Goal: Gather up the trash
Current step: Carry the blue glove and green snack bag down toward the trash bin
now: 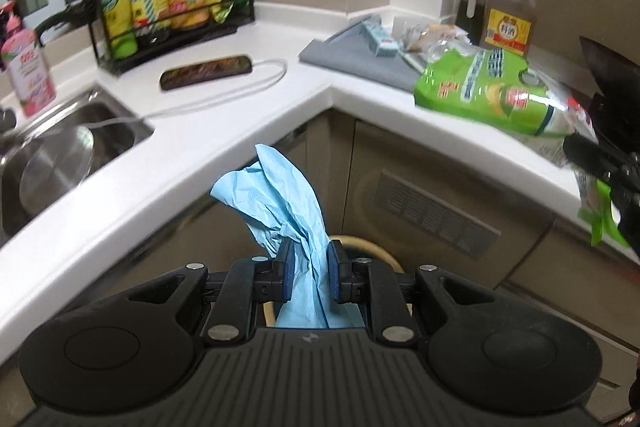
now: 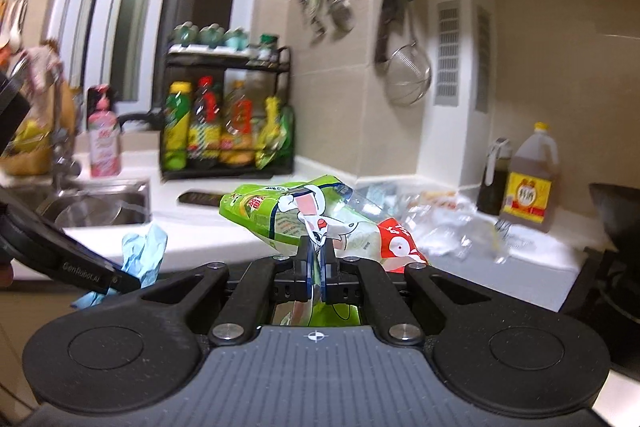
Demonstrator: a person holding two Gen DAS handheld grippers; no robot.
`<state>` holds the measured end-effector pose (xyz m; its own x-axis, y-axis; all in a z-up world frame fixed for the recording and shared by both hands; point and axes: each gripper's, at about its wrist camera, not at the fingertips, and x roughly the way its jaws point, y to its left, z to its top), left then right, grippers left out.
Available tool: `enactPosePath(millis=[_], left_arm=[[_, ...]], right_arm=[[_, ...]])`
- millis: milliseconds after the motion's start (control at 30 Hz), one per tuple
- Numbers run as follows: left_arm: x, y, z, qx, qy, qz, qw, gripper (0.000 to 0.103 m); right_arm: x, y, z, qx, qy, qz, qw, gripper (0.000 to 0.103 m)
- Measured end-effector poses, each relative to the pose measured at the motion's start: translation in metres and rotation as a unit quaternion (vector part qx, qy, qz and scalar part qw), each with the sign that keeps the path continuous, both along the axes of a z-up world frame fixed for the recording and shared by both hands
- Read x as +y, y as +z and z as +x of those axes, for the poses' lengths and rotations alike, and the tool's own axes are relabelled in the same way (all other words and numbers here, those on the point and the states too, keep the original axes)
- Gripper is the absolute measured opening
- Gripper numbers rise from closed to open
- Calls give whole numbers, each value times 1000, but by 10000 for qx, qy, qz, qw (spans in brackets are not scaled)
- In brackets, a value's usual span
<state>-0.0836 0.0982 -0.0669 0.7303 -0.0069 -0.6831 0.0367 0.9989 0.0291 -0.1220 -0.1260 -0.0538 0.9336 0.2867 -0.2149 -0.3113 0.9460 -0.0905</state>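
Both tongs are clamped on trash. Our left tongs point(image 1: 308, 269) pinch one crumpled blue glove point(image 1: 280, 203), whose long axis runs straight out along the fingers: the cuff trails back under the jaws and the crumpled end stands up beyond the tips. Our right tongs point(image 2: 316, 273) are shut tight on one green snack bag point(image 2: 304, 215), held by a thin fold, with its body spreading wide and far of the tips, long axis left to right.

Below the left tongs, just past the glove and in front of the cabinet doors, we see a curved pale rim point(image 1: 376, 247); we judge it to be the bin, though only a sliver shows. So the drop point lies nearly under the left tongs, which are the nearer of the two, while the right tongs and bag sit to their right, over the edge of the white surface point(image 1: 224, 131).

Count: two tongs, one glove, one green bag, one rim. More clear wrappers point(image 2: 448, 223) lie farther right on the surface, too blurred to number.
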Motion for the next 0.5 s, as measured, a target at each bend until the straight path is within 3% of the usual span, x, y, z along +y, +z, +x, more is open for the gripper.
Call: enactPosePath(millis=[500], left_arm=[[0, -14, -26, 22, 62, -11, 10000, 19]], right_arm=[[22, -19, -32, 275, 128, -263, 9992, 4]])
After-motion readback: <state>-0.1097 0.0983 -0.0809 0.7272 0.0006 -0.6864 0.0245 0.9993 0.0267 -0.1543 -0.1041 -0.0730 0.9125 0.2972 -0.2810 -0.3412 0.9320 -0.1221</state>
